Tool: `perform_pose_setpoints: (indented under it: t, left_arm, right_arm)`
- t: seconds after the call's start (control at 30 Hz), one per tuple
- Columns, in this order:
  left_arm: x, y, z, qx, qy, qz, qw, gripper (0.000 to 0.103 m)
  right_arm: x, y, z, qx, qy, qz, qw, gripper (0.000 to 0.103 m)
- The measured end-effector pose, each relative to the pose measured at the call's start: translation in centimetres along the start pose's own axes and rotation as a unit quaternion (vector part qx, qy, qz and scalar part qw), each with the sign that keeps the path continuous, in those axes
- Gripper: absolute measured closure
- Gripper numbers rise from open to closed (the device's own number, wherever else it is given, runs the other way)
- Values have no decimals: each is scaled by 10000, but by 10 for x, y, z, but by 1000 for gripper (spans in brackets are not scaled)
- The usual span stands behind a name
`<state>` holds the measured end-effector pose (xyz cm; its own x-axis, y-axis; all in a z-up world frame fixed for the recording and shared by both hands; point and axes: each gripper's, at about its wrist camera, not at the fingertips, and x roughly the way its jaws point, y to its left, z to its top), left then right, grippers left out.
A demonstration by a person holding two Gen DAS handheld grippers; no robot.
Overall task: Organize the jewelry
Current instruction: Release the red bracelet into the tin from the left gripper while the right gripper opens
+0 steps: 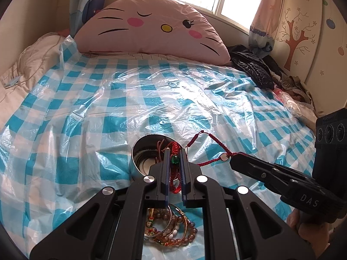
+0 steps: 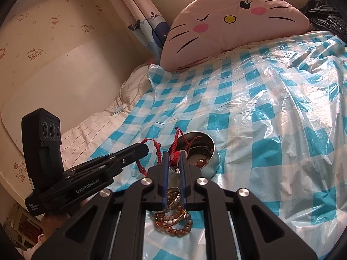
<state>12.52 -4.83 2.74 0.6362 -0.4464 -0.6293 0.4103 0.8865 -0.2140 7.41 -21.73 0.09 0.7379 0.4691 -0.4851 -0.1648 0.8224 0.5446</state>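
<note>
My left tongs [image 1: 174,159] pinch the red cord bracelet [image 1: 173,173] (green bead between the fingers) just above the round tin [image 1: 138,160]. My right tongs [image 2: 173,158] clamp its other end. The beaded bracelets [image 2: 173,221] lie heaped on the bed [image 2: 271,130] below.

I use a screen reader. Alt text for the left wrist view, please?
Left gripper pinches a red braided bracelet over a round metal tin on a blue checked plastic sheet. Right gripper holds another red cord bracelet; beaded bracelets lie nearer.
</note>
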Motion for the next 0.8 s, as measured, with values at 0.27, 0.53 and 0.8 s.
perform_pose_setpoints:
  t: [0.27, 0.53, 0.8]
  left_arm:
    - [24, 4, 12, -136, 67, -132, 9998, 95]
    - [73, 20, 10, -518, 484, 73, 9975, 94]
    - [61, 44, 11, -815, 268, 478, 9952, 55]
  right_arm:
    - [22, -6, 8, -152, 59, -181, 9997, 92]
    - [62, -8, 6, -662, 356, -636, 9951, 92]
    - [116, -2, -3, -1110, 1032, -828, 9850, 70]
